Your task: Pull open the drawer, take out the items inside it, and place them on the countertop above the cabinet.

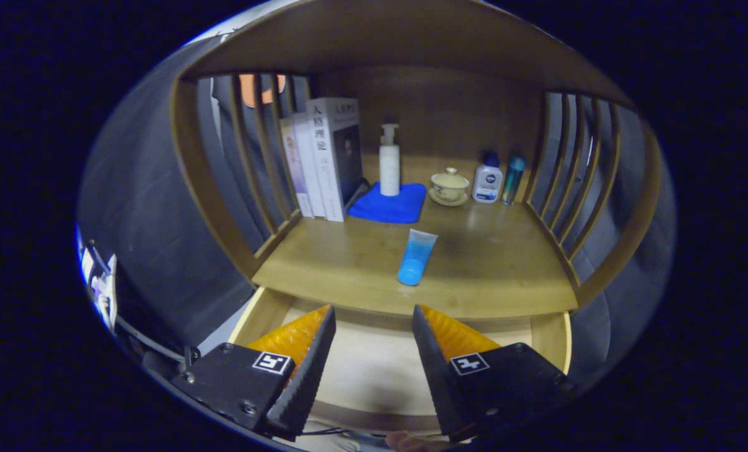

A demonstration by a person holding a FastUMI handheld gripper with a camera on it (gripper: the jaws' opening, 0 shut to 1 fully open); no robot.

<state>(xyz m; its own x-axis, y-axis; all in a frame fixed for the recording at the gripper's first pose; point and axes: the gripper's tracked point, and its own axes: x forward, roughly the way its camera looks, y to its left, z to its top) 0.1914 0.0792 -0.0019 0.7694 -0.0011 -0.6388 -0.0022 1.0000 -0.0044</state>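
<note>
The gripper [374, 314] hangs with its fingers spread and nothing between them, poised over the pulled-open drawer [374, 370], whose pale floor shows in the gap. Just beyond the fingertips, near the counter's [493, 263] front edge, a blue tube [416, 257] lies on its side — cap end toward the drawer. Toward the back edge sits a folded blue cloth [391, 204] with a white pump bottle [389, 161] standing on it. Upright books [320, 160] lean at the back left corner. At the back right stand a lidded cup on a saucer [449, 186], a white bottle with a dark cap [488, 177] and a slim teal bottle [512, 179] — close together in a row.
</note>
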